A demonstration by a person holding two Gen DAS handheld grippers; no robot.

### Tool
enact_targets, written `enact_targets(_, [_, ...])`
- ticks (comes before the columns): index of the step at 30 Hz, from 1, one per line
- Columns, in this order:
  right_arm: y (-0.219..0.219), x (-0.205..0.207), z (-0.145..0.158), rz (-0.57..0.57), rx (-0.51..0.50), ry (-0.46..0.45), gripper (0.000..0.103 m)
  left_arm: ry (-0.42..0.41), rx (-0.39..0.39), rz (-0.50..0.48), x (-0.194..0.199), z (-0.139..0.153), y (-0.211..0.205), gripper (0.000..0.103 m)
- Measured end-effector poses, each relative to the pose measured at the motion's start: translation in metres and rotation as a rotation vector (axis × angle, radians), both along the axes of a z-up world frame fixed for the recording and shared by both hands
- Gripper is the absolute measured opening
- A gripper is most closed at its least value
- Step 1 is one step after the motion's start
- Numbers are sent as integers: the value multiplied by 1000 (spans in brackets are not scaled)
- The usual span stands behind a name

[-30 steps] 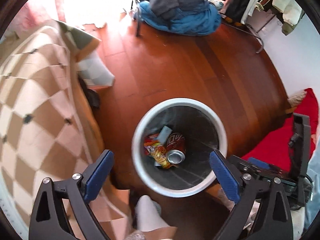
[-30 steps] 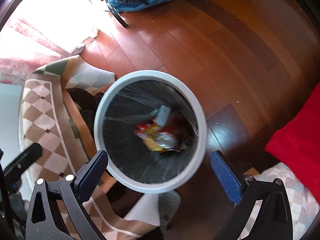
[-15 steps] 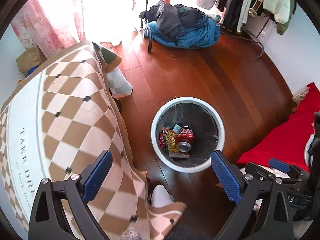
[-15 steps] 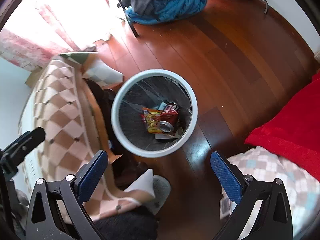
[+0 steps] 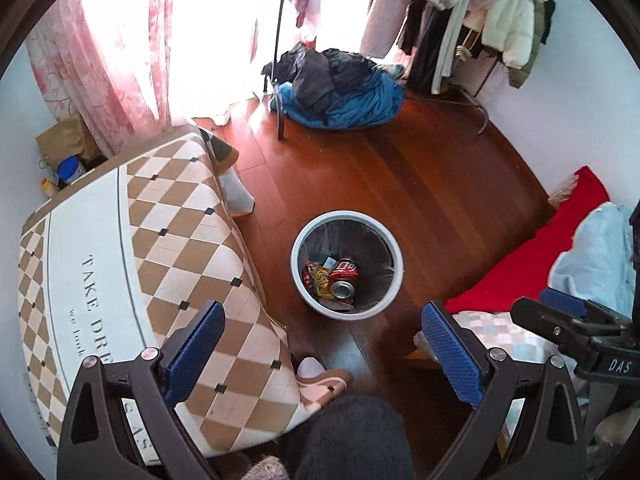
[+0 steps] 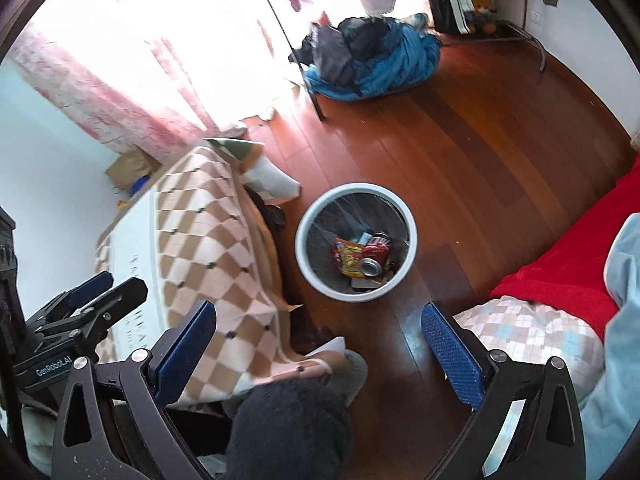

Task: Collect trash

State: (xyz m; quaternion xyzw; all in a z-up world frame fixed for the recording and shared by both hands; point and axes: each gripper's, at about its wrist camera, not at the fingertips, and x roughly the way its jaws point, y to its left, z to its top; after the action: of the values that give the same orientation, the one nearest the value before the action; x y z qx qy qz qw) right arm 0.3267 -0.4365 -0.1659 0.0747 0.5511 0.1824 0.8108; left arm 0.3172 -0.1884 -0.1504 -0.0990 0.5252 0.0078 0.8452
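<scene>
A white round trash bin (image 5: 304, 240) stands on the red wood floor, also seen in the right wrist view (image 6: 308, 216). Inside it lie a red soda can (image 5: 344, 278) (image 6: 374, 254), a yellow-red snack wrapper (image 5: 318, 282) (image 6: 348, 258) and a small blue packet. My left gripper (image 5: 322, 354) is open and empty, high above and nearer than the bin. My right gripper (image 6: 320, 354) is open and empty, also high above it. Each gripper shows at the edge of the other's view.
A table with a brown-and-cream diamond cloth (image 5: 168, 248) stands left of the bin. A red blanket (image 5: 536, 256) and checked bedding (image 6: 528, 328) lie to the right. A blue clothes pile (image 5: 344, 96) and a rack leg stand at the back. A person's dark knee (image 6: 288, 424) is at the bottom.
Both grippers have risen and pulled back from the bin, which now looks smaller and farther below. Both stay open and empty. The trash in the bin has not moved.
</scene>
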Motion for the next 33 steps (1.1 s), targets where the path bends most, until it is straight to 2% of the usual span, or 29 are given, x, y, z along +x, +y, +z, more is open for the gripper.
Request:
enact_targets(7, [5, -37, 47, 59, 53, -18, 103, -39, -36, -29, -30, 43, 5, 101])
enact_targets(13, [10, -56, 70, 91, 71, -32, 103, -70, -50, -39, -52, 68, 10, 101])
enact_targets(21, [14, -68, 81, 119, 88, -34, 103, -95, -62, -39, -68, 83, 16, 101])
enact_targets(33, [17, -73, 83, 130, 86, -31, 103, -96, -63, -41, -74, 85, 15, 101])
